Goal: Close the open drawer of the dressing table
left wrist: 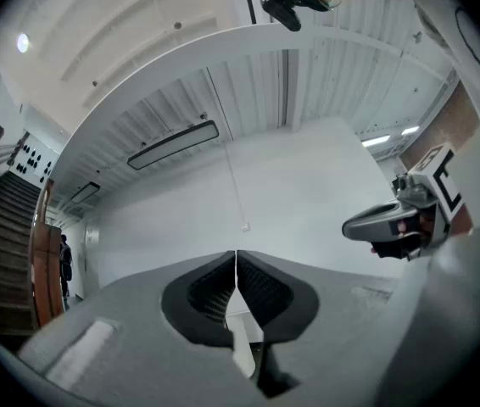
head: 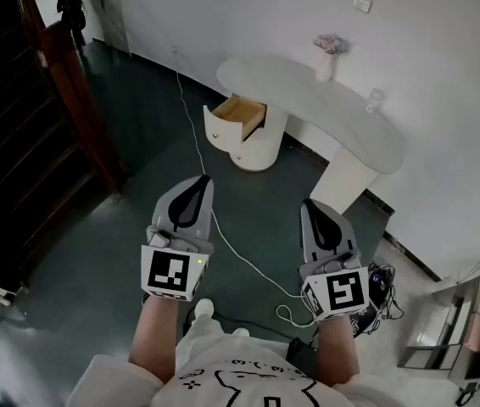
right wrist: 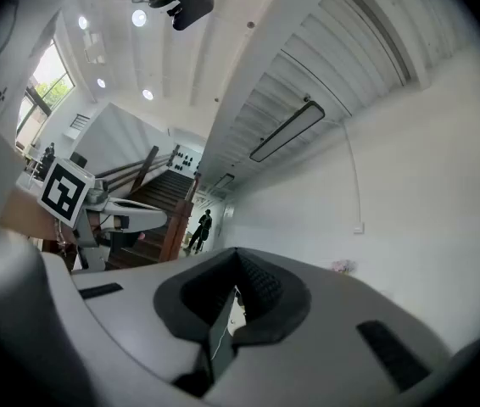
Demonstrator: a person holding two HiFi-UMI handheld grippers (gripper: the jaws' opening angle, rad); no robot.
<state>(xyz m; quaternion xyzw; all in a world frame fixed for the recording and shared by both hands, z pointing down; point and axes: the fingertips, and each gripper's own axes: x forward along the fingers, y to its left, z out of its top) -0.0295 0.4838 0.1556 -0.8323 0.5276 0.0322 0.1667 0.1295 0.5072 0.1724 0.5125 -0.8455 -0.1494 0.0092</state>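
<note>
Drawer (head: 240, 113): sticking out of the rounded pedestal (head: 257, 151) under the dressing table (head: 308, 100), wood inside showing; well ahead of both grippers, not yet shut.
L gripper (head: 198, 181): hovering above the floor (head: 138, 227), pointing fwd toward the drawer; jaws pressing together, nothing btwn them.
R gripper (head: 312, 203): hanging beside the L one at about the same level; jaws also meeting, empty.
Cable (head: 231, 248): white, running over the dark floor from near the person's feet, past the pedestal, up to the wall; lying in the approach path, so prob. a trip risk.
Table surface: white, curved, standing against the wall; drawer is hanging under its left end.
On surface: vase w/ pink flowers (head: 326, 58) at the back, small clear item (head: 375, 100) further right; both well apart from the drawer.
Far: wooden staircase (head: 62, 100) rising at left, a person (head: 72, 7) standing beyond it.
Progress: nothing is showing as done; walking up, touching the drawer front and pushing it in are all remaining.
</note>
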